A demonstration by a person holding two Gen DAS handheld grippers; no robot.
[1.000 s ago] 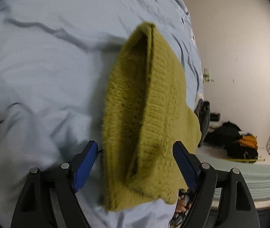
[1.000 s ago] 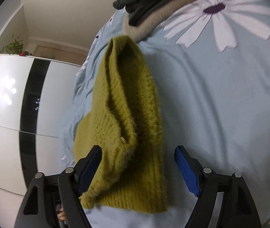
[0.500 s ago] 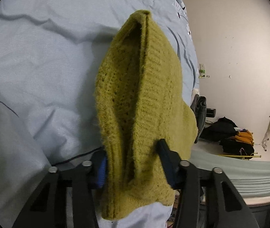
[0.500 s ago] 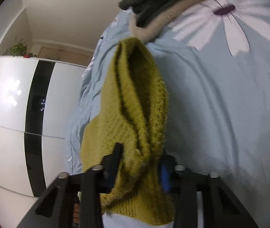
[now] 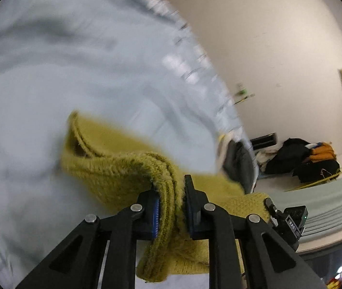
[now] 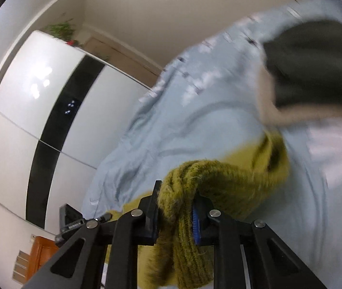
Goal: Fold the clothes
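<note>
olive knit sweater (image 5: 113, 168) bunched between both clenched grippers, left gripper (image 5: 171, 207) and right gripper (image 6: 175, 214).

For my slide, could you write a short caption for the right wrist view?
Right gripper clamps a bunched olive knit sweater above the light-blue bedsheet.

A home bedroom: a bed (image 5: 79, 77) under pale blue bedding, a glossy white wardrobe (image 6: 33, 110) at nine o'clock (plant on top), and clothes heaped on the floor (image 5: 301, 159) at three o'clock.
</note>
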